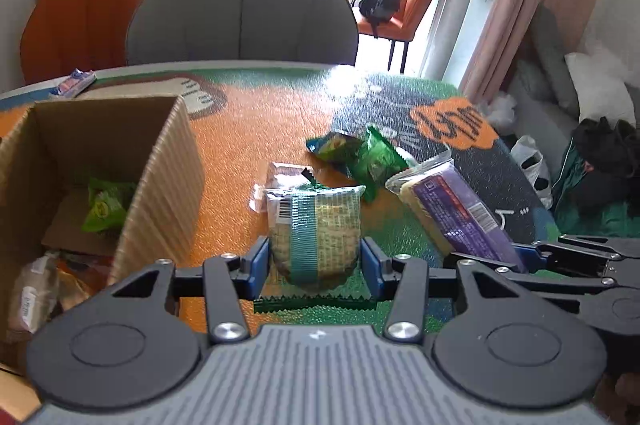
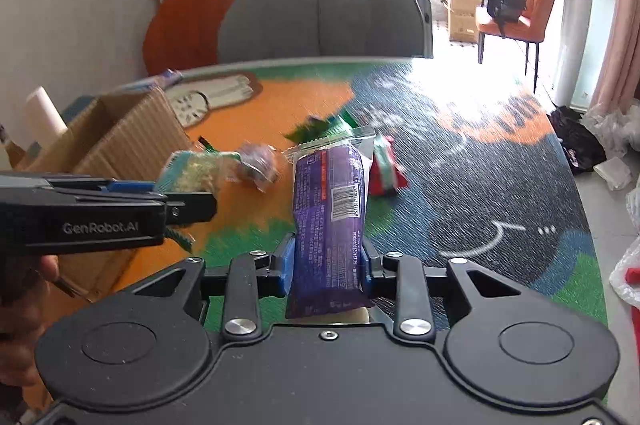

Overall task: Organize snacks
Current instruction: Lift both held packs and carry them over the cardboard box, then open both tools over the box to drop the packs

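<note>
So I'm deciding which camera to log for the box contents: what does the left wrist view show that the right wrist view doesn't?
Only the left wrist view looks into the cardboard box, showing a green packet on its floor.

Only the right wrist view shows a red and green wrapper behind the purple packet, a small cardboard carton on the floor, and a hand.

Both show the left gripper shut on the teal-striped packet, the right gripper shut on the purple packet, the box and the grey chair.
</note>
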The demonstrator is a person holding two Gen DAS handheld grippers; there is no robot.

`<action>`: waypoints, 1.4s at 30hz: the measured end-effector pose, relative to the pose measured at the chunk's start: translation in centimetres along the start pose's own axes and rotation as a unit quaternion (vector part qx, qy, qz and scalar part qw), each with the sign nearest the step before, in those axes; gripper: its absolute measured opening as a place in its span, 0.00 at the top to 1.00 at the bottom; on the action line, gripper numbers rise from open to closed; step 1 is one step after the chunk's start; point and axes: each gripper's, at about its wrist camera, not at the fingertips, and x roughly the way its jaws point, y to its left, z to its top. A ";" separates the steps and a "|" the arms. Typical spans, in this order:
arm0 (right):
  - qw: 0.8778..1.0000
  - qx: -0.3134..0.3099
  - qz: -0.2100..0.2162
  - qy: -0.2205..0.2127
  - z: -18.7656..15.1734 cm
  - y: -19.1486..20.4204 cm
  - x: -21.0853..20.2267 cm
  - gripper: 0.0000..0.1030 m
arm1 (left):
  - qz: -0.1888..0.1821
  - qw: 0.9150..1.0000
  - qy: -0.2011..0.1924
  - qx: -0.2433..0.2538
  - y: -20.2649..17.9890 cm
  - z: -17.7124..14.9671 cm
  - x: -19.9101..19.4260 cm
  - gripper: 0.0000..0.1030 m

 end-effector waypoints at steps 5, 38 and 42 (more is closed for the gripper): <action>1.000 -0.002 0.014 -0.013 0.9 1.2 -0.7 0.71 | -0.002 1.000 -0.018 -0.010 1.0 0.4 -1.8 0.54; 0.996 -0.032 0.062 -0.052 5.5 12.3 -0.8 0.71 | 0.045 0.995 -0.061 -0.072 12.2 2.1 -8.8 0.54; 0.996 -0.034 0.067 -0.050 5.8 13.4 -0.2 0.71 | 0.050 0.993 -0.059 -0.086 13.8 1.9 -8.7 0.54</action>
